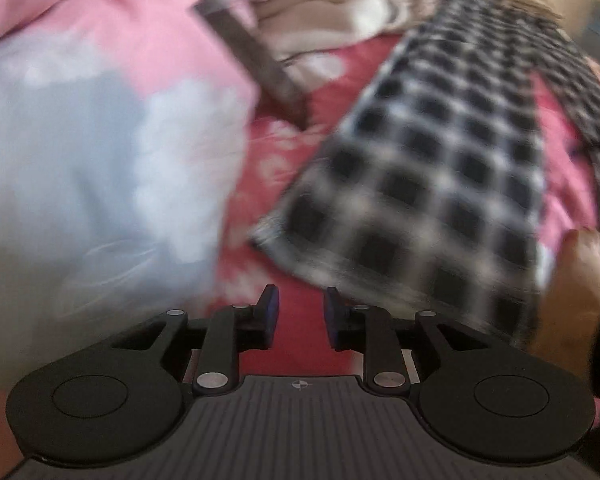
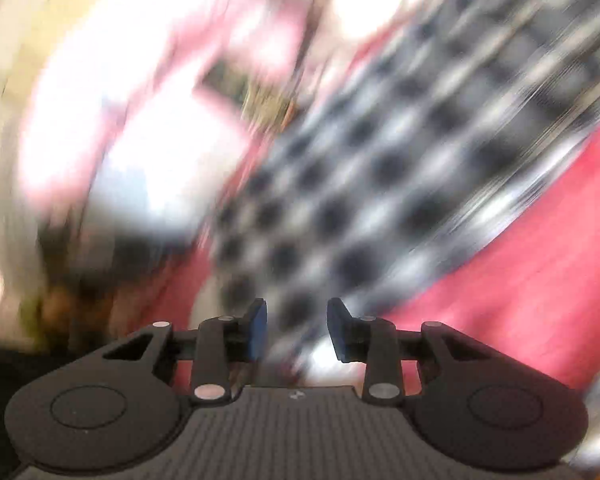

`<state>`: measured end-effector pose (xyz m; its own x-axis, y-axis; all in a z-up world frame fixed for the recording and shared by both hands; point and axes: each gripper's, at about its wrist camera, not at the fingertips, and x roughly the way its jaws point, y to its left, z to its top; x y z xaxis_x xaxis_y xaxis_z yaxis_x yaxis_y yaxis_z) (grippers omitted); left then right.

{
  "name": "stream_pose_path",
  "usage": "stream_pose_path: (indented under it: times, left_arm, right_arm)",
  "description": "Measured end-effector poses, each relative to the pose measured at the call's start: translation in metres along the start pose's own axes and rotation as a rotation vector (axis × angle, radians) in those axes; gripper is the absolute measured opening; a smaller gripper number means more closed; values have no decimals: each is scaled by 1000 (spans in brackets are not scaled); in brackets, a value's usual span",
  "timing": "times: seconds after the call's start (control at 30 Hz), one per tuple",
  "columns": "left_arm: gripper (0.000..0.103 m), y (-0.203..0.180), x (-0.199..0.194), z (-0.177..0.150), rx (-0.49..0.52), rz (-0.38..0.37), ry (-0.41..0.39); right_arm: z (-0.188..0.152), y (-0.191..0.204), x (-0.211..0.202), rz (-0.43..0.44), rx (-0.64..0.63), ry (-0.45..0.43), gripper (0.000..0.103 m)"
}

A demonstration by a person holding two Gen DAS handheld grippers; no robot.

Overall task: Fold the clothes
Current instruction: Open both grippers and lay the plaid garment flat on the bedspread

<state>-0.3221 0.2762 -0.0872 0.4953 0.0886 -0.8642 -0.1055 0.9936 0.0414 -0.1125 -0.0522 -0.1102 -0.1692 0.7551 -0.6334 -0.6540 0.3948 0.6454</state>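
Pink pillow [image 1: 100,128] beside checked shirt [image 1: 440,168]

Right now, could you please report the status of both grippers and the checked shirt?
Left gripper open, empty. Right gripper open, empty. Checked shirt spread on red bedcover, unheld. Pink pillow alongside.

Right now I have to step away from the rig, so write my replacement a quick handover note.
Left gripper: open, holding nothing, over the red floral bedspread.
Right gripper: open, nothing held, above the garment's edge; that view is badly blurred.
Black-and-white checked garment: lying stretched out on the bedspread, a hand at its right edge.
Pink and pale-blue fabric: bunched to the left.
Beige clothes: heaped behind.
Done: no finished fold visible.
Left: fold the checked garment, then the others.
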Motion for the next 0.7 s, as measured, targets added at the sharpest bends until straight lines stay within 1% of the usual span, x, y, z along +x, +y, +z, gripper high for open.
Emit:
stream_pose_path:
  times: [0.03, 0.1, 0.13, 0.2, 0.23, 0.3, 0.37, 0.4, 0.47, 0.5, 0.57, 0.63, 0.67, 0.7]
  left_arm:
    - [24, -4, 4, 2, 5, -5, 0]
    - [24, -11, 13, 7, 16, -16, 1]
    - [24, -14, 17, 9, 21, -21, 1]
    - [24, -21, 25, 14, 32, -31, 2]
    - [27, -25, 30, 16, 37, -36, 2]
    - [28, -32, 38, 21, 47, -47, 2]
    - [29, -31, 40, 22, 49, -64, 7]
    - [30, -28, 39, 21, 46, -74, 10]
    - [31, -22, 35, 22, 41, -86, 15]
    - [31, -20, 32, 24, 39, -89, 16]
    - [31, -22, 30, 34, 30, -100, -10]
    - [33, -25, 30, 46, 27, -112, -50]
    - [34, -27, 31, 52, 28, -118, -69]
    - [34, -33, 36, 58, 33, -121, -85]
  right_arm:
    - [7, -3, -10, -54, -2, -70, 36]
    - [20, -2, -20, -168, -32, -180, 36]
    - [26, 2, -18, -214, -56, -212, 35]
    - [36, 8, -5, -323, -135, -236, 34]
    - [36, 8, 4, -382, -183, -220, 34]
    - [28, 4, 31, -500, -291, -131, 34]
    - [9, -13, 51, -588, -346, -5, 31]
    - [-4, -21, 50, -607, -365, 20, 31]
    - [-22, -26, 36, -600, -368, 5, 31]
    - [-23, -25, 30, -607, -359, 11, 30]
    - [-19, -15, 21, -627, -380, 8, 30]
    - [-5, -4, 14, -636, -422, -55, 30]
    - [7, -4, 13, -637, -425, -92, 30]
    - [16, -9, 16, -648, -423, -106, 30]
